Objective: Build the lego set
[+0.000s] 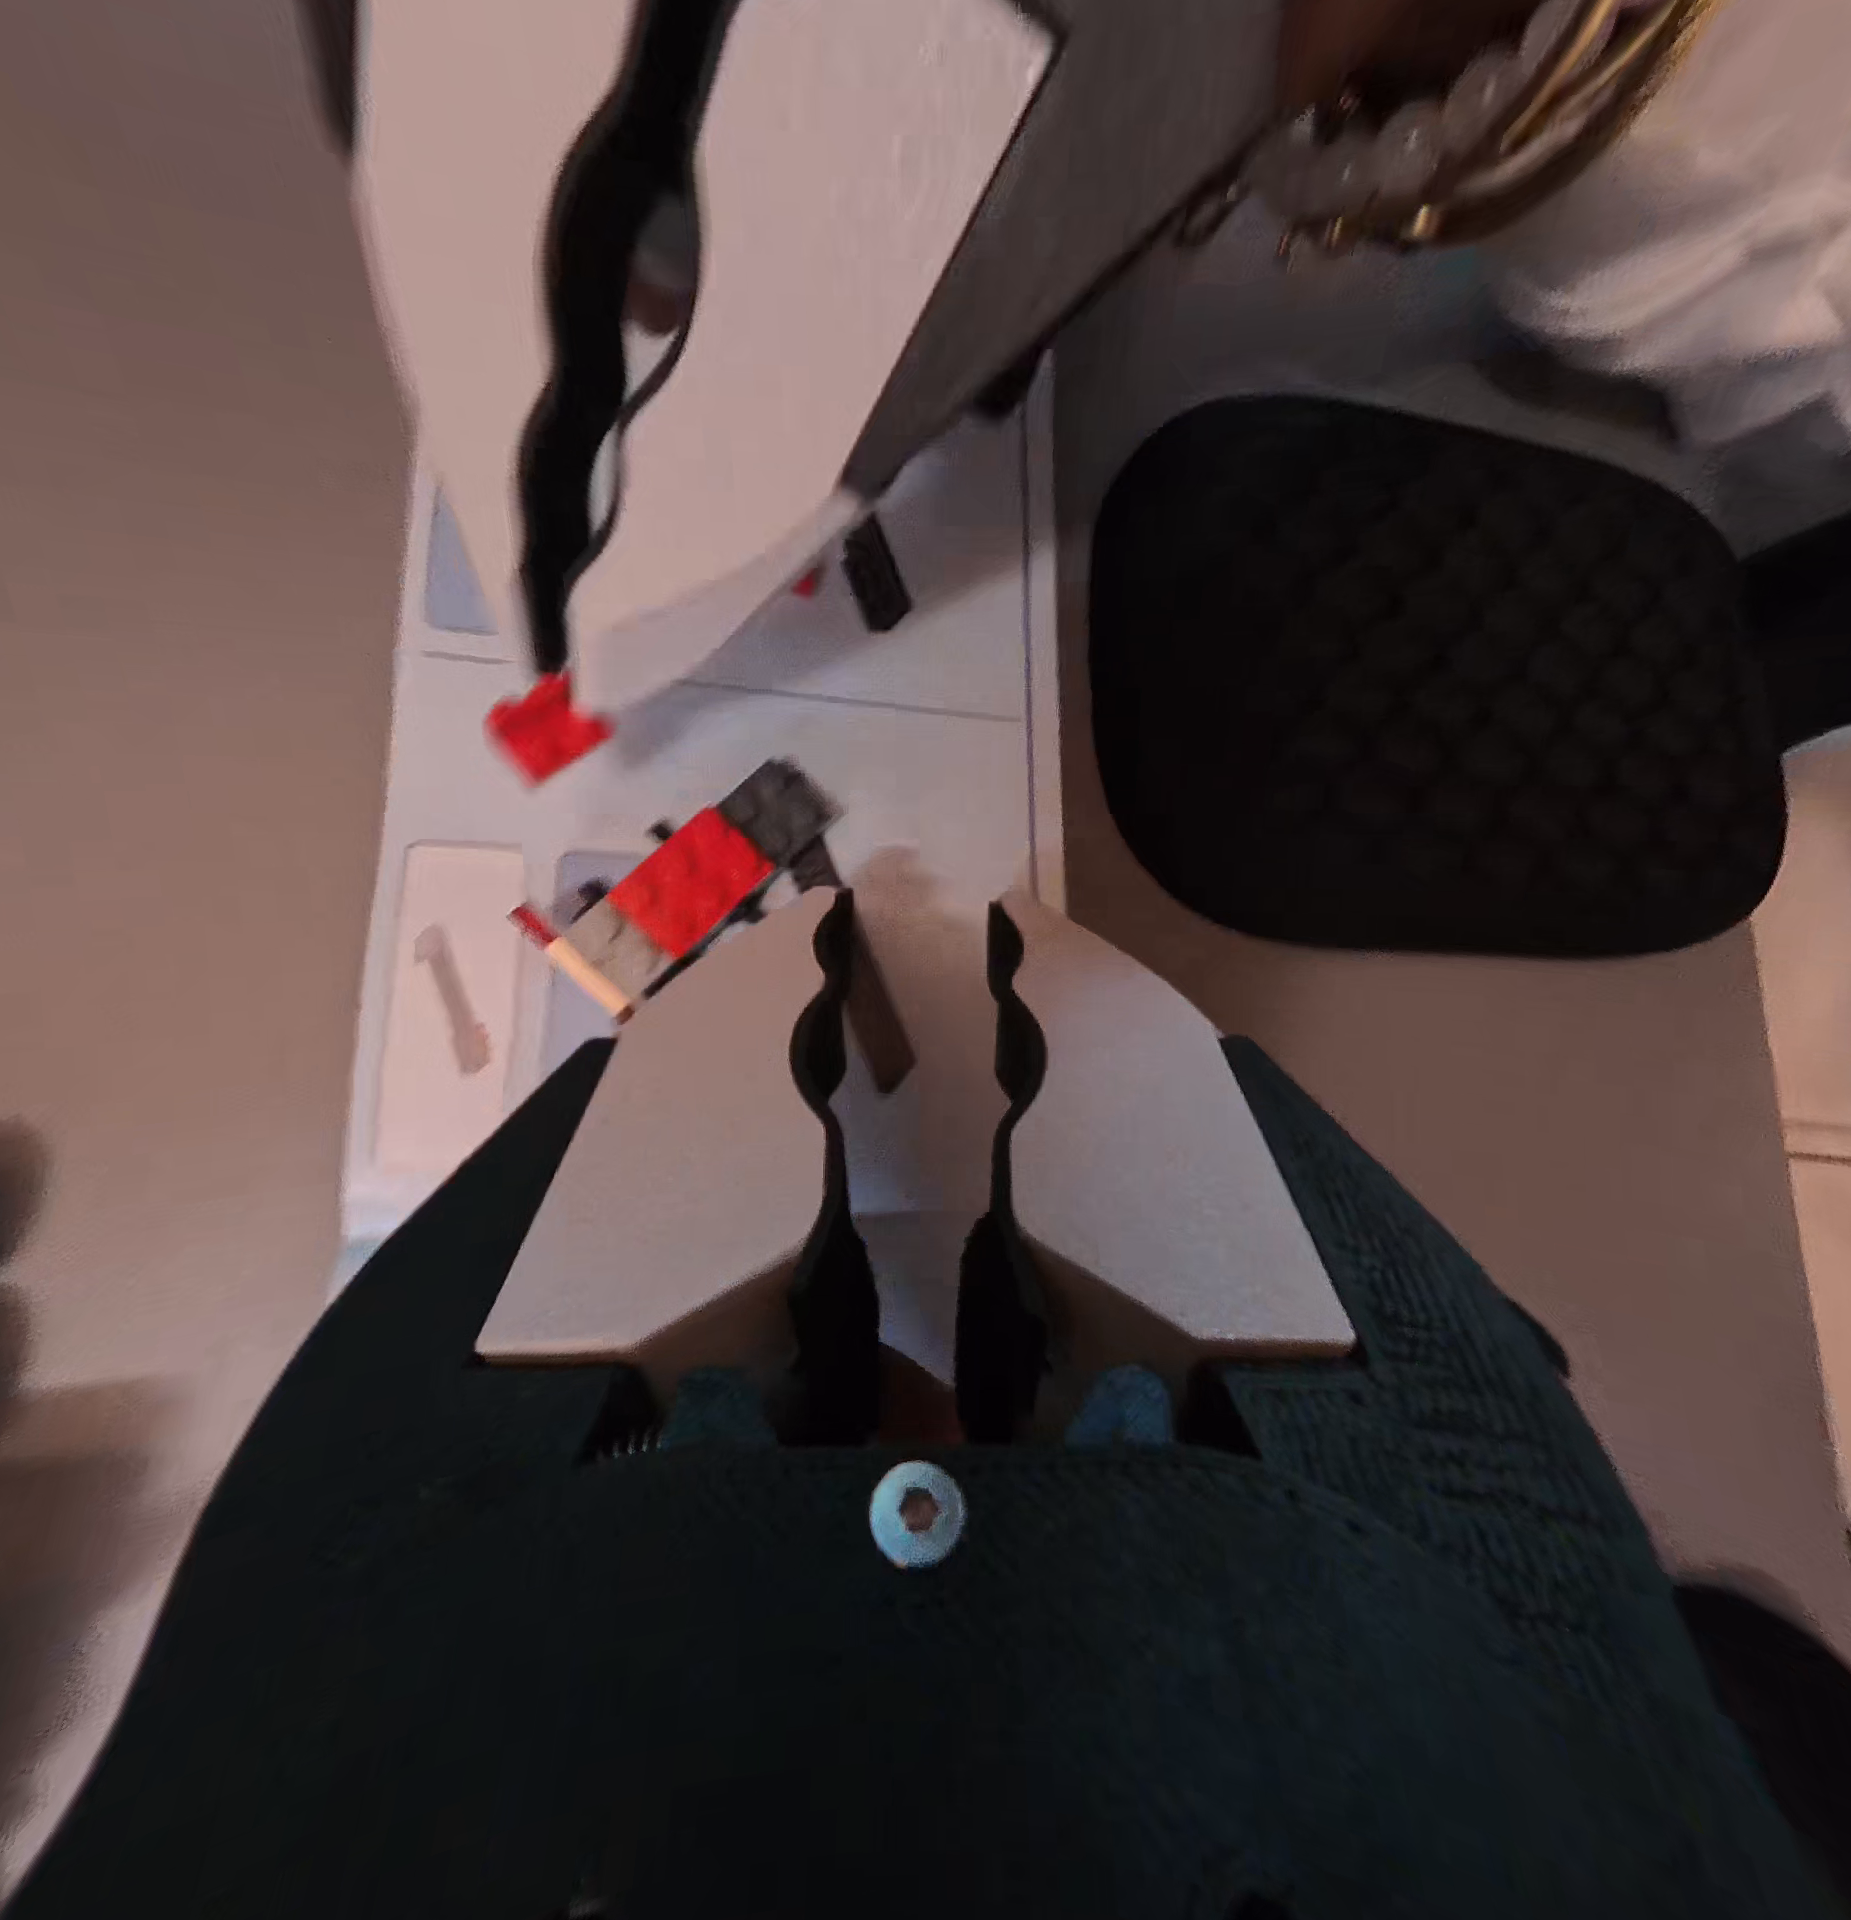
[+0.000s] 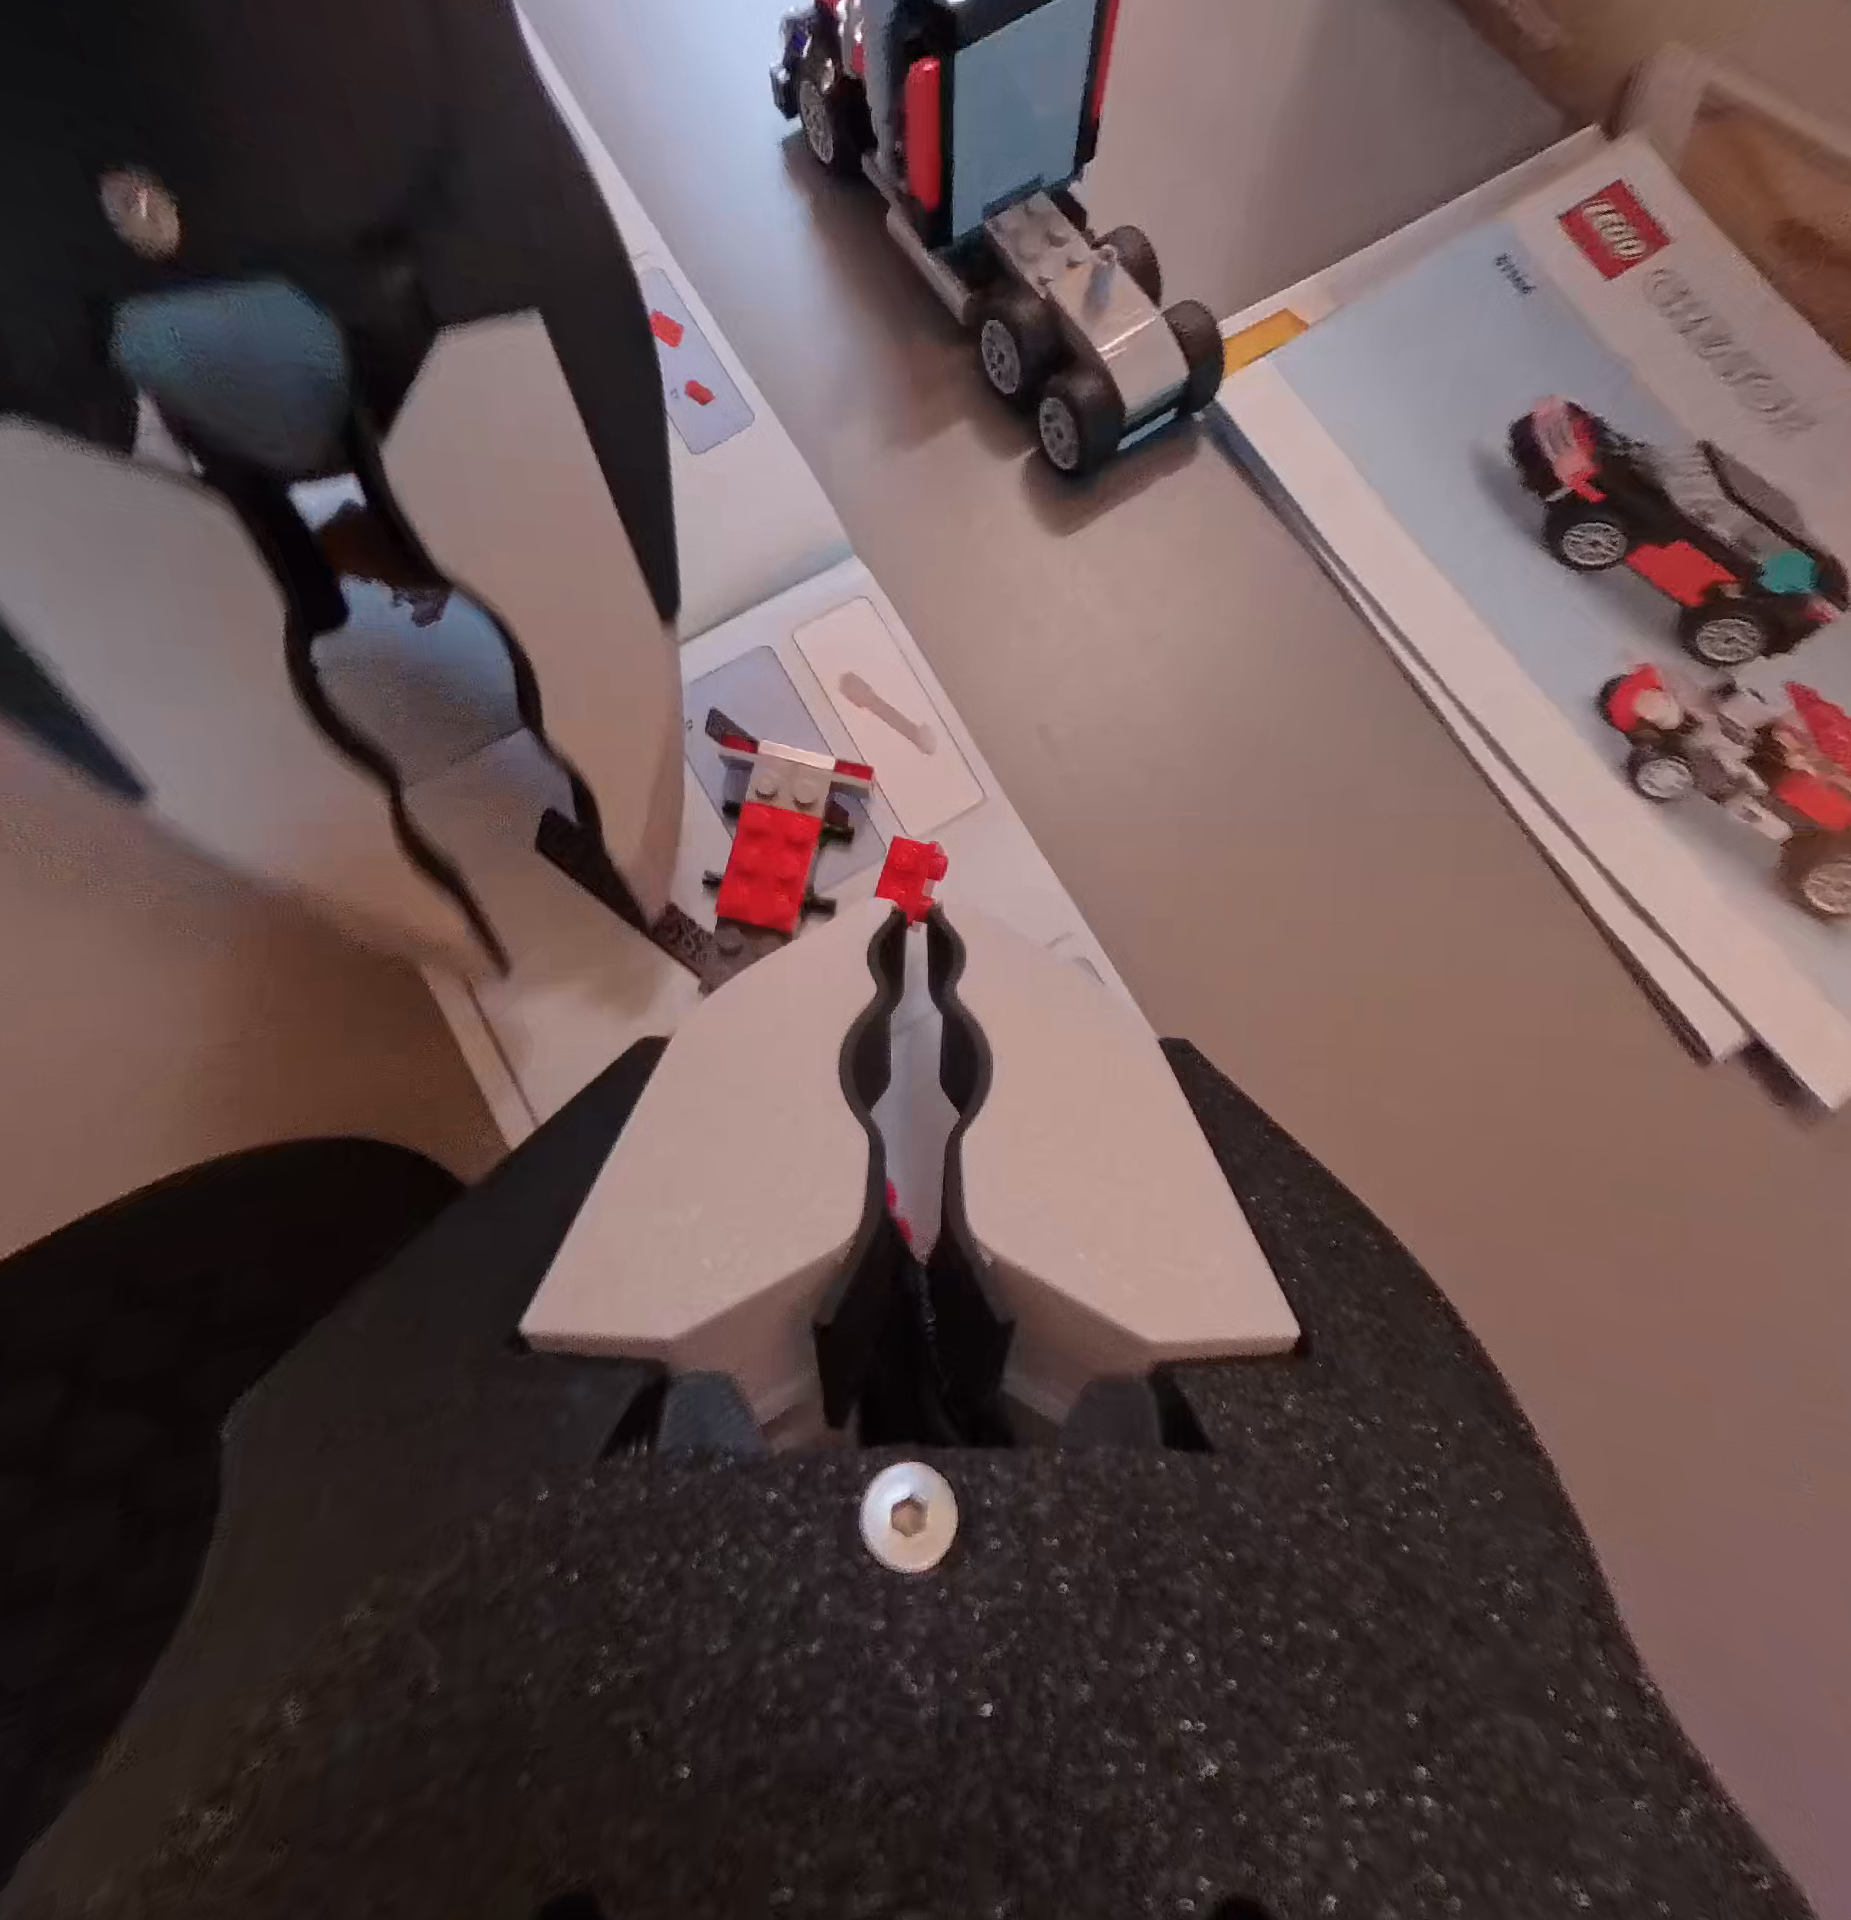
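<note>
A small lego assembly (image 2: 770, 862), with a red plate in the middle, a light grey end and a dark grey end, lies on an open instruction page; it also shows in the left wrist view (image 1: 692, 883). My right gripper (image 2: 913, 925) is shut on a small red brick (image 2: 910, 878), held just right of the assembly. In the left wrist view the right gripper (image 1: 552, 665) and the red brick (image 1: 547, 727) hang above the assembly. My left gripper (image 1: 921, 909) is open, with a thin dark plate (image 1: 879, 1018) against its left finger. It also shows at the assembly's dark end (image 2: 573, 940).
A built lego truck (image 2: 1004, 239) stands farther back on the grey table (image 2: 1160, 727). An instruction booklet (image 2: 1627, 520) lies at the right. A black chair seat (image 1: 1420, 675) is beside the table. A person's wrist with bracelets (image 1: 1472, 114) is above.
</note>
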A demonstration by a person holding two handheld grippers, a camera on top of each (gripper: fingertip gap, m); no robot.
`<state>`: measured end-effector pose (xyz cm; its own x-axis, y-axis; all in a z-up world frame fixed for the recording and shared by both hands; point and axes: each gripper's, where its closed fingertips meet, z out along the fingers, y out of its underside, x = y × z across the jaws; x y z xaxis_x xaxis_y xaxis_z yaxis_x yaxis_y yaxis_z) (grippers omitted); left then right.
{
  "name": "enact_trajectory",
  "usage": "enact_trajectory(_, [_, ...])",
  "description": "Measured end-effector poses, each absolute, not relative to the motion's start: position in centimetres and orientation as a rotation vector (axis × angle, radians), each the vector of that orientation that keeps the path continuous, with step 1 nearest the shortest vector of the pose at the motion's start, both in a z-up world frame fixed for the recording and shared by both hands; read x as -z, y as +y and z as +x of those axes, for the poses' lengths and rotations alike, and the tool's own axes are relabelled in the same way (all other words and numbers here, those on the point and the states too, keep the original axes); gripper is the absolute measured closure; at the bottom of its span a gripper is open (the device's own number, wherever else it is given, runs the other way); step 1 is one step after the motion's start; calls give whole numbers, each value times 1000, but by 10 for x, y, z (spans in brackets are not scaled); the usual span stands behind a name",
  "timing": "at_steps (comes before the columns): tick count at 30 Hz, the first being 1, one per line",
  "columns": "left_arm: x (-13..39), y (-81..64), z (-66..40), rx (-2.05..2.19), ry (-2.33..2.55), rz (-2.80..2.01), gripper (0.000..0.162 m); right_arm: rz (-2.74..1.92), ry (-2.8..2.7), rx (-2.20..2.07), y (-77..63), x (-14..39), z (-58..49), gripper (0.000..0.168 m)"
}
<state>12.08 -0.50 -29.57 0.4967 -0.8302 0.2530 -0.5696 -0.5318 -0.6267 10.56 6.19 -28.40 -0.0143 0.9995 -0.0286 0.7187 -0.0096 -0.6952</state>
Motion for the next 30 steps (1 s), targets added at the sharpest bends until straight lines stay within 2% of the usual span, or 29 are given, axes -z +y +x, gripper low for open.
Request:
enact_trajectory(5, [281,26,90,546,1086,-2174,146,-1811,-1790,-876,41,280,123,164])
enact_trajectory(11, [294,32,100,469,1201,-2152,159,-1868,-1809,-902,39,290,125,164])
enact_trajectory(30, [297,29,105,467,1205,-2129,160,-1935,-1937,-801,33,302,121,165])
